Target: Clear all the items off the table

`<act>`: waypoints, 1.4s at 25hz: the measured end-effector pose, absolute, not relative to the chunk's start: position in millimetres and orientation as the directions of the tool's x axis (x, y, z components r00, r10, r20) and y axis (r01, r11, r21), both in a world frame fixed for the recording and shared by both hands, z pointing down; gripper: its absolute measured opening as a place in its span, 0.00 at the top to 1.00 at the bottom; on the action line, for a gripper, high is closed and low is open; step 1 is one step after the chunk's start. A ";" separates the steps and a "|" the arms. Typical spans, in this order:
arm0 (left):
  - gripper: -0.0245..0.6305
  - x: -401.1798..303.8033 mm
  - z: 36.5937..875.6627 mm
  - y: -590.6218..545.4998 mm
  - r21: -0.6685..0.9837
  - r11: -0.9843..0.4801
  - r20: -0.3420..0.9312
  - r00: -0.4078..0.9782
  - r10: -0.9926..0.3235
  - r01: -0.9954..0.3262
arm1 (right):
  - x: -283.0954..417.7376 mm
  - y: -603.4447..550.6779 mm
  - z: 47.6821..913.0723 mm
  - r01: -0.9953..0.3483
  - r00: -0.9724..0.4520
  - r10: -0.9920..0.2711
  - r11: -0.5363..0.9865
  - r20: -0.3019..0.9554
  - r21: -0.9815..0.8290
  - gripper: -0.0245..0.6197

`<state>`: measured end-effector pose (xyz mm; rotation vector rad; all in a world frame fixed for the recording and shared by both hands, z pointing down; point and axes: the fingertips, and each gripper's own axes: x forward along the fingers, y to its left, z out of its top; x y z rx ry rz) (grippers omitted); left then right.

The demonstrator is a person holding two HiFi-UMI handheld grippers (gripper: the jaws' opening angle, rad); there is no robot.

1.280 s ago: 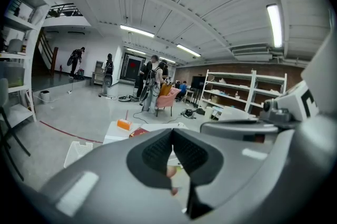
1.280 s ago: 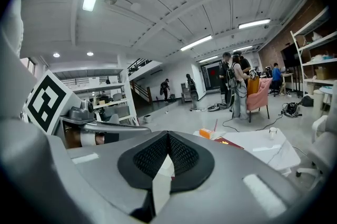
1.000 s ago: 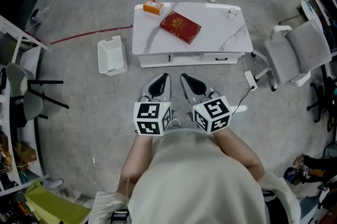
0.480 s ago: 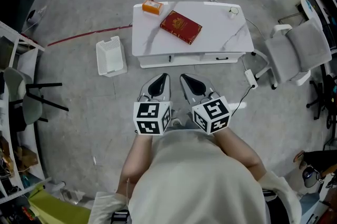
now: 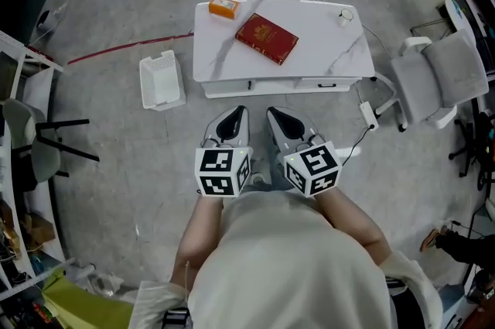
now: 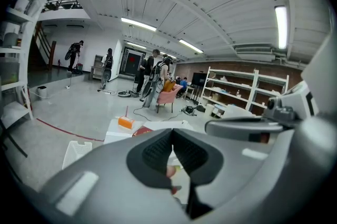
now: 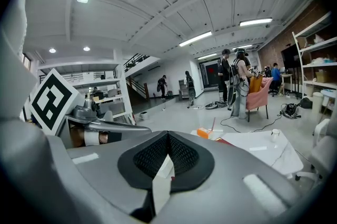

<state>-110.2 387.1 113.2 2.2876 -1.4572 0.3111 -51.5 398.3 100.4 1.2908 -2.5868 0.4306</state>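
Observation:
A low white table point(image 5: 325, 49) stands ahead of me on the grey floor. On it lie a red book point(image 5: 266, 38) near the middle, an orange box point(image 5: 224, 8) at the far left corner and a small white cup point(image 5: 345, 15) at the far right. My left gripper point(image 5: 235, 121) and right gripper point(image 5: 278, 121) hang side by side short of the table's near edge, both shut and empty. In the left gripper view the orange box point(image 6: 125, 122) shows beyond the closed jaws. The right gripper view shows the orange box point(image 7: 203, 134) and the cup point(image 7: 274, 135) on the table point(image 7: 266, 152).
A white slatted basket point(image 5: 162, 80) sits on the floor left of the table. A grey office chair point(image 5: 437, 78) stands at the right, a dark chair point(image 5: 35, 138) at the left. Cables and a power strip point(image 5: 366, 115) lie near the table's right end. Several people stand far off.
The table and basket have drifted slightly in the head view as I edge toward them. Both grippers stay shut and side by side.

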 end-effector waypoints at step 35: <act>0.95 -47.6 121.7 179.7 0.217 -0.301 0.453 0.369 -0.812 -0.928 | 12.1 180.2 106.9 -0.776 -0.627 -0.695 0.596 0.351 -0.206 0.96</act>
